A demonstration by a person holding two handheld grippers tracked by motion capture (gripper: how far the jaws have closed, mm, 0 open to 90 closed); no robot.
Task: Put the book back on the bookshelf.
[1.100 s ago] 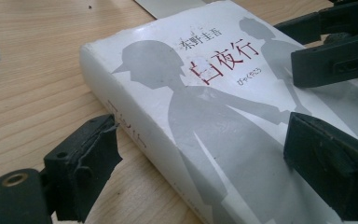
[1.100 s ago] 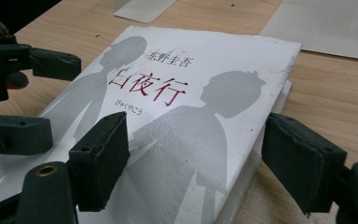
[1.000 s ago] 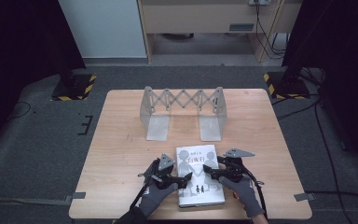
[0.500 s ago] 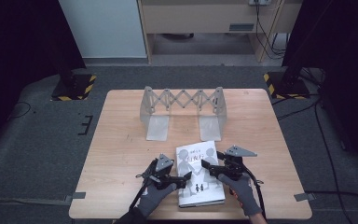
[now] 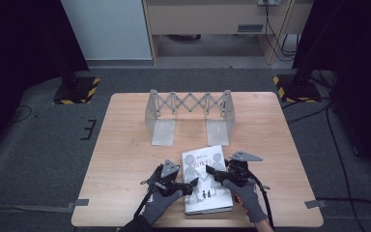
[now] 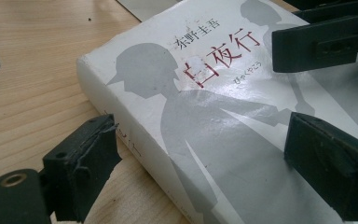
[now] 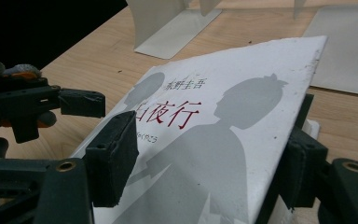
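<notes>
A thick white book (image 5: pixel 207 195) with grey silhouettes and red characters on its cover lies flat near the table's front edge. My left gripper (image 5: pixel 189 185) is open at the book's left side; in the left gripper view its jaws stand wide apart across the spine edge of the book (image 6: pixel 214 116). My right gripper (image 5: pixel 212 174) is open at the book's right side. In the right gripper view the front cover (image 7: pixel 223 135) is tilted up between the jaws, one jaw over it and the other behind its free edge.
An expanding metal bookend rack (image 5: pixel 189 104) with two flat base plates stands at the middle back of the wooden table (image 5: pixel 125 145). Dark floor and black stands surround the table. Both gloved hands come in from the front edge.
My right gripper has edged left onto the book's right edge and the cover now sits tilted between its jaws. The left gripper has barely moved.
</notes>
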